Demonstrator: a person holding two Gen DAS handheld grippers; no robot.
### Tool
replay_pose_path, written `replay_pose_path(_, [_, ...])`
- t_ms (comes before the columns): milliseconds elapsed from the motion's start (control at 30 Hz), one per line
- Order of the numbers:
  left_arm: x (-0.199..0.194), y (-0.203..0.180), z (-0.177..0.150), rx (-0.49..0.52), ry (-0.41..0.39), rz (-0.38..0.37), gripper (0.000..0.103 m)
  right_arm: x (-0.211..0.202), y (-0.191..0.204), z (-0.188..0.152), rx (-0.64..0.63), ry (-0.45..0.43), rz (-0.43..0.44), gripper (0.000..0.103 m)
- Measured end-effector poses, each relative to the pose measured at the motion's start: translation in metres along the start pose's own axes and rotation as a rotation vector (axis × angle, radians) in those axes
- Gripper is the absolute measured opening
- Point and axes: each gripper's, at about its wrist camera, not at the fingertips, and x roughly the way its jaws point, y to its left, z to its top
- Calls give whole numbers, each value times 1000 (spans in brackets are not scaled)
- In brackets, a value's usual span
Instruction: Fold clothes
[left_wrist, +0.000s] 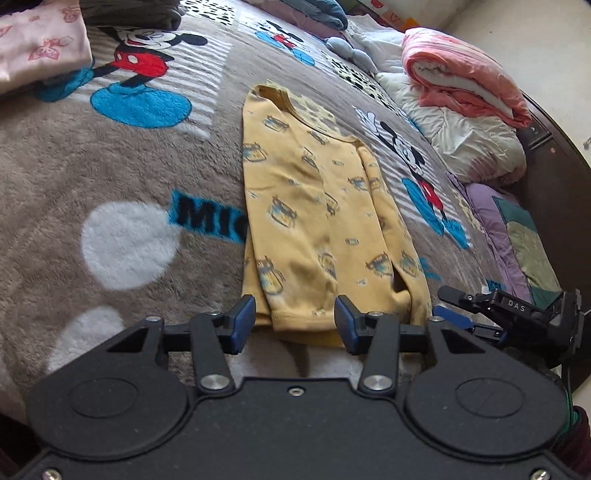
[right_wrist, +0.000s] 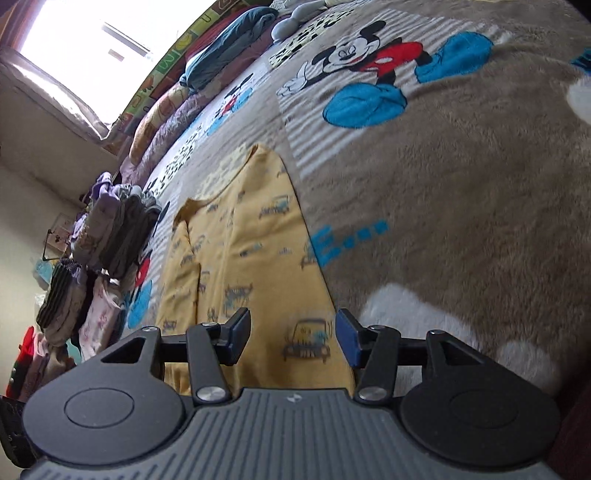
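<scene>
Both of your grippers have their jaws parted, with nothing pinched between the blue pads. Your left gripper (left_wrist: 294, 320) hangs over the near hem of the yellow shirt (left_wrist: 314, 206), the hem lying in the gap between the pads without being pressed. Your right gripper (right_wrist: 292, 334) stands over the same shirt (right_wrist: 255, 258) from the other side, a printed car showing between its pads. The shirt lies flat on the bed's Mickey Mouse blanket (left_wrist: 122, 221), already folded lengthwise with a sleeve laid along one side, its collar pointing away from you. It sits toward the near edge of the bed. A rolled pink quilt (left_wrist: 465, 74) rests at the far right of the bed, and a stack of folded clothes (right_wrist: 110, 236) stands beside the shirt in the right wrist view.
</scene>
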Motion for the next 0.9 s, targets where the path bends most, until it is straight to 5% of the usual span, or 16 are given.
replay_pose_path(200, [13,5,-9,-50,4,39,29,4,-6,-9,24,-16,-6,48])
replay_pose_path(267, [15,5,-10,-55,2,57,12,5,-10,-9,40,-23,2,44])
replay_pose_path(400, [-1,1,-4,-22,-40,49,9,6,-17,-8,80,-22,45,17])
replay_pose_path(600, [-24,10,14,-3,-76,61,9,0,-18,0,90,-46,85,5])
replay_pose_path(800, [-24,31,13,-50,-42,77,11,-3,-22,4,82,-56,53,10])
replay_pose_path(833, [-24,32,12,-52,-42,86,19,-1,-22,4,76,-42,46,11])
replay_pose_path(900, [-25,33,10,-62,-54,80,31,1,-19,1,52,-19,18,39])
